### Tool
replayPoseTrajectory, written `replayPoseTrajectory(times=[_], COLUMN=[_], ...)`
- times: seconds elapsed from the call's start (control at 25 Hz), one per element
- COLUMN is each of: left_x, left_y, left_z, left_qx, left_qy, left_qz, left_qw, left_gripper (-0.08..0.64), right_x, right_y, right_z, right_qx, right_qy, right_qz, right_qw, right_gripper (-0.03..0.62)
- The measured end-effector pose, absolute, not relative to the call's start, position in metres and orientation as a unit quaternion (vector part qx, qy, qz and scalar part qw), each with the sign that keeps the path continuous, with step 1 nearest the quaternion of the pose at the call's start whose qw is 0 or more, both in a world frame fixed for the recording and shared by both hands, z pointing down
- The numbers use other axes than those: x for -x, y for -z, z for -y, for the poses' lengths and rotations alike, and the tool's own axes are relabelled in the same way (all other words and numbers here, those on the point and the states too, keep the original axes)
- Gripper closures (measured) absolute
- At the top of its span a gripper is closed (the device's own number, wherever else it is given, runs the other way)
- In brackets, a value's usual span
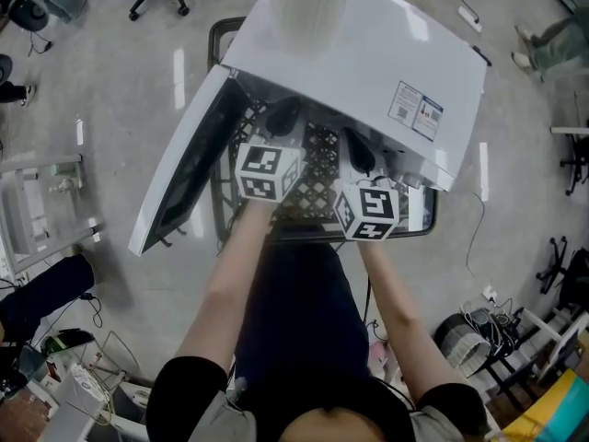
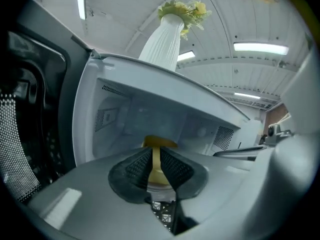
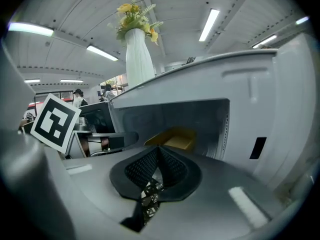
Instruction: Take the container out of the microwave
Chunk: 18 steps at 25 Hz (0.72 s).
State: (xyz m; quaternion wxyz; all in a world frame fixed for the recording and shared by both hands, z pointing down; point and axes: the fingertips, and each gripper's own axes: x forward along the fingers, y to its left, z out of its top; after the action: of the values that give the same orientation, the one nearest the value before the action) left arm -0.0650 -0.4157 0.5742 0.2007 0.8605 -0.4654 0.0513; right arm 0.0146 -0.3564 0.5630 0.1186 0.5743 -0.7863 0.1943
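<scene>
A yellow container [image 2: 159, 143] sits inside the open white microwave [image 1: 368, 53]; in the right gripper view the container [image 3: 175, 136] lies toward the back of the cavity. The microwave's top hides it from the head view. My left gripper [image 2: 155, 153] points into the cavity from just outside, its jaws a narrow gap apart, and the yellow shows through that gap with nothing held. My right gripper [image 3: 159, 149] is beside it at the cavity's mouth, pads meeting at the tips, empty. In the head view the left gripper [image 1: 281, 118] and right gripper [image 1: 357, 150] both hover in front of the opening.
The microwave door [image 1: 179, 173] hangs open to the left. A white vase [image 1: 308, 3] with yellow flowers stands on the microwave's top. The microwave rests on a black wire cart [image 1: 322, 168]. Chairs, cables and other gear lie around on the floor.
</scene>
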Motion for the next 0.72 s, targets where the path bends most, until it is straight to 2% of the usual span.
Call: replayPoseTrajectory(times=[0.32,0.72], left_x=[0.066,0.063], left_y=[-0.589,-0.602], left_z=[0.436,0.471], left_qx=[-0.85,-0.834], left_qy=[-0.048,-0.059], left_qz=[0.476,0.499], left_qw=[0.218,0.227], left_gripper=[0.437,0.414], right_x=[-0.019,-0.017], right_y=[-0.574,-0.576], right_z=[0.354,0.352], right_qx=[-0.582,-0.579], right_qy=[-0.175,-0.178], right_qz=[0.782,0.783], right_qw=[0.136,0.138], right_gripper=[0.591,0.591])
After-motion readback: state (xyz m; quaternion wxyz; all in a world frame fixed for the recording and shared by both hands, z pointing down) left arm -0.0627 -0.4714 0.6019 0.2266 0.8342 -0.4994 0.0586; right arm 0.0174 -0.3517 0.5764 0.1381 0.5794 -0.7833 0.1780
